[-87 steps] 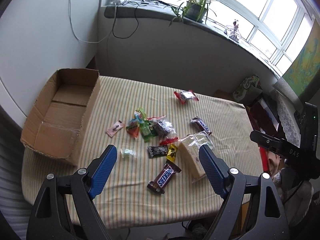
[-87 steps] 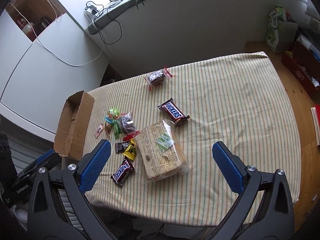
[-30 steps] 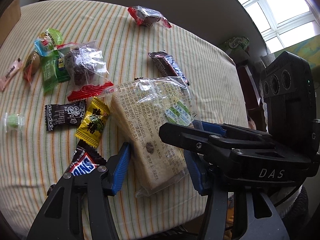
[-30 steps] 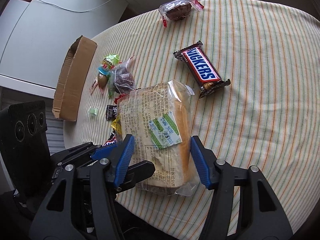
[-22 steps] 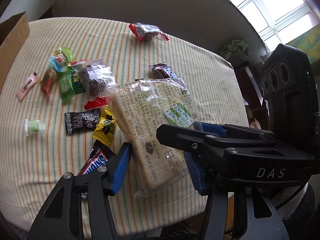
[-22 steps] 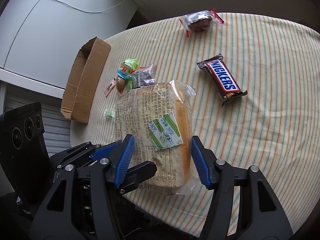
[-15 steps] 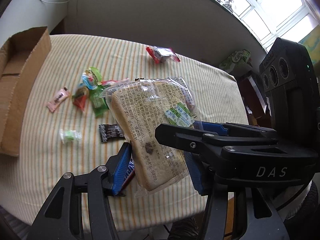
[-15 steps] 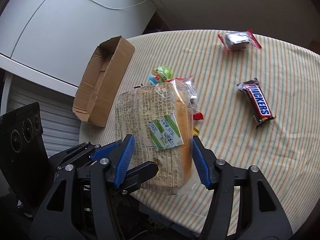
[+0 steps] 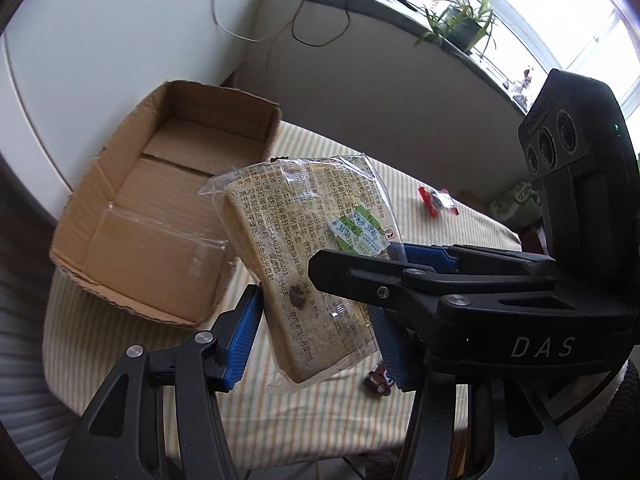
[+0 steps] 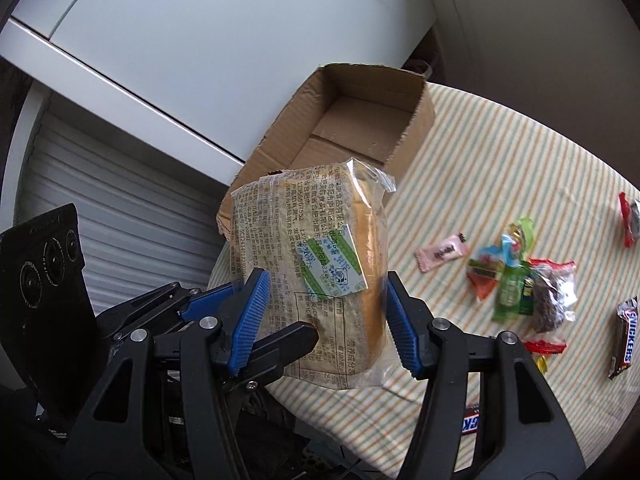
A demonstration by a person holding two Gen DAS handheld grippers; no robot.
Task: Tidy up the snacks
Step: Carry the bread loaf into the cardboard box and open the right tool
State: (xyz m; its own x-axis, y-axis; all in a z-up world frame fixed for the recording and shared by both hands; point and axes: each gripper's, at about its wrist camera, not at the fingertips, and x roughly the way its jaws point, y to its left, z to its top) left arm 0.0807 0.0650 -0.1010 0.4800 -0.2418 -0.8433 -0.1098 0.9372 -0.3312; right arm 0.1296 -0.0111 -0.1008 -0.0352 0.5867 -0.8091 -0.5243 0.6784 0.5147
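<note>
A bagged loaf of sliced bread [image 9: 304, 256] hangs in the air, gripped by both grippers at once. My left gripper [image 9: 316, 336] is shut on its lower end, and my right gripper [image 10: 324, 320] is shut on the same loaf [image 10: 316, 264] from the other side. The open, empty cardboard box [image 9: 160, 216] sits on the striped table just left of and beyond the loaf. In the right wrist view that box [image 10: 360, 128] lies behind the loaf. Loose small snacks [image 10: 516, 276] and a Snickers bar [image 10: 624, 336] lie on the table to the right.
A red-ended wrapped cake [image 9: 438, 202] lies far right on the striped tablecloth [image 9: 424, 208]. Another Snickers bar [image 10: 472, 420] lies near the table's front edge. A white cabinet [image 10: 200, 52] and wall stand behind the box. A windowsill with a plant [image 9: 460, 28] runs along the back.
Both grippers have lifted the bread loaf off the table and carried it left toward the cardboard box, which now fills the view beside the loaf. The loose snacks stayed on the table.
</note>
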